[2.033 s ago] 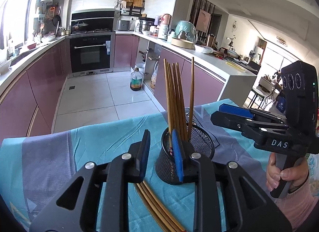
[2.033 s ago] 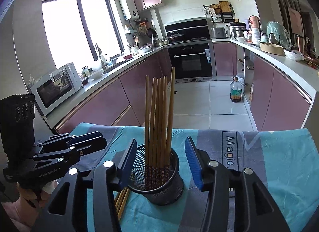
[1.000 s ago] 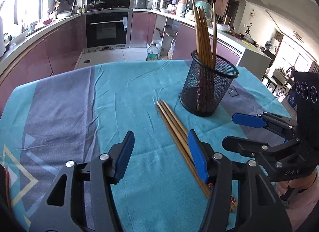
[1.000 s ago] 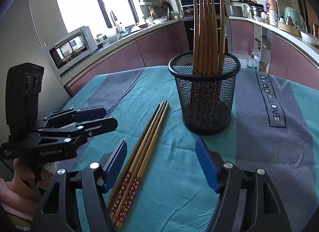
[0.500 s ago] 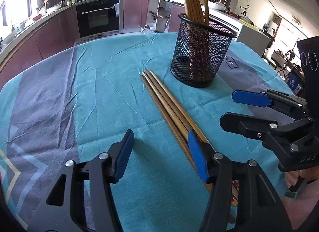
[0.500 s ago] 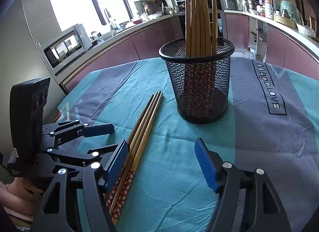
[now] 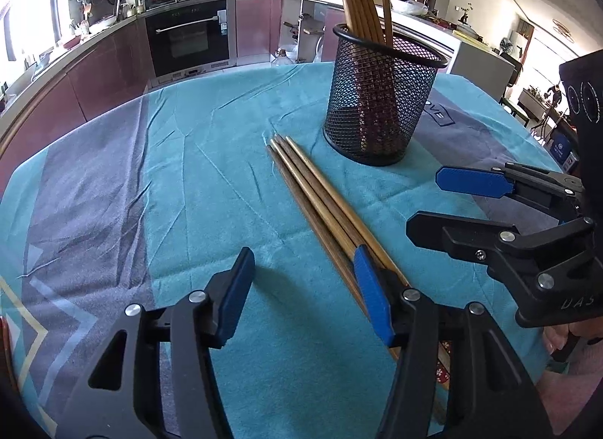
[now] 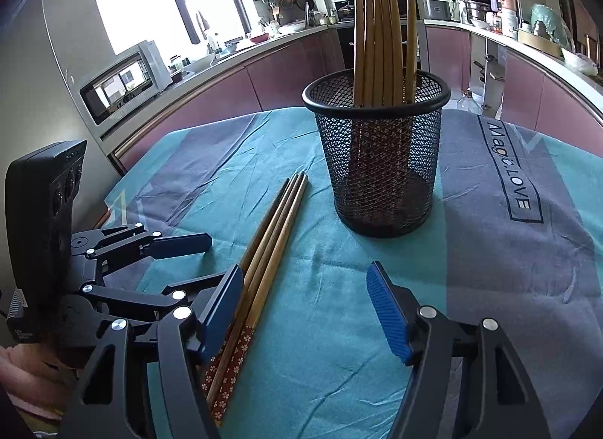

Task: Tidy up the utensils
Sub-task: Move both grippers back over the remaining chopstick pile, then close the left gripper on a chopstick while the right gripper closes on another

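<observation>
Here teal-grey tablecloth [image 7: 211, 175], kitchen behind; left tool [image 7: 301, 288], right tool [image 8: 305, 307] wide, empty.

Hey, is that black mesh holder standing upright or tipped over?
Upright. The mesh holder stands on its base on the tablecloth, rim up, with chopsticks sticking out the top.

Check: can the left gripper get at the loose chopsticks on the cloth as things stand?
Probably yes. The left gripper is open just above the loose chopsticks, its right finger over them. Nothing lies between; the mesh holder and right gripper stand clear.
</observation>
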`<state>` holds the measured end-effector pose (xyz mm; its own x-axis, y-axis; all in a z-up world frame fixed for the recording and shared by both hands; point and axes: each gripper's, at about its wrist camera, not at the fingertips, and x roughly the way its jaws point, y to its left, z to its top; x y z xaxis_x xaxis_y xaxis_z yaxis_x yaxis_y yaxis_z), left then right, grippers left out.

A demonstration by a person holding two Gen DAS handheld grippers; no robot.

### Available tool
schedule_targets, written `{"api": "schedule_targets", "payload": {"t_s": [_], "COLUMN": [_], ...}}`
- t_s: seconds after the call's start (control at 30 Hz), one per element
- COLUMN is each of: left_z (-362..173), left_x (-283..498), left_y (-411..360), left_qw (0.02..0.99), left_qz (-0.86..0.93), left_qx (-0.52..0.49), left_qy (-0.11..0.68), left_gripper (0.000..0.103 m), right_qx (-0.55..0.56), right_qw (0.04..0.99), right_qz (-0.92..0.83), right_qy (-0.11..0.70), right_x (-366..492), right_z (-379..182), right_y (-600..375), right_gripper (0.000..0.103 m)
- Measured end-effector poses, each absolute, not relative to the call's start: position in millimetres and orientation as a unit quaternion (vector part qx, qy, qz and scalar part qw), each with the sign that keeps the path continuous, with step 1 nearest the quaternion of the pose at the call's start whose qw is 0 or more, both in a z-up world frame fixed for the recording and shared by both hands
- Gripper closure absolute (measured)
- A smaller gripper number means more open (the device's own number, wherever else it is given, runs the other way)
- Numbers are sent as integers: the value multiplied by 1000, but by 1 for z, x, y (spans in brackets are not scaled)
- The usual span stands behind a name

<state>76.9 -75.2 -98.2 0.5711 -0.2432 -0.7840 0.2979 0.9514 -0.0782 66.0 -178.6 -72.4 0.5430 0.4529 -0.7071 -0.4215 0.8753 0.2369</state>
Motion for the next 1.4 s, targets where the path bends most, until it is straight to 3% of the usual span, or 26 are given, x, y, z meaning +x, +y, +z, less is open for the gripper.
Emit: {"api": "schedule_targets", "payload": {"t_s": [0.3,0.53,0.93,1.4], "left_z": [-97,-95,-99,-102], "left_x": [76,75,76,96], "left_y": [-78,-67,-55,-59], "left_qw": [886,886,883,881], "left_qz": [-144,-147,-155,-157], "left_qx": [62,46,10,2], "left_qy": [436,437,443,447], "left_gripper": [56,63,67,70], "right_qx": [12,-13,-73,-68], "right_qw": [875,870,869,868], "right_qz": [255,258,235,228], "right_qy": [411,421,429,437], "right_x": [66,72,73,88], "right_z": [-73,-77,-86,-88], "right_y": [-173,-158,-138,-135], "right_gripper": [41,66,81,82]}}
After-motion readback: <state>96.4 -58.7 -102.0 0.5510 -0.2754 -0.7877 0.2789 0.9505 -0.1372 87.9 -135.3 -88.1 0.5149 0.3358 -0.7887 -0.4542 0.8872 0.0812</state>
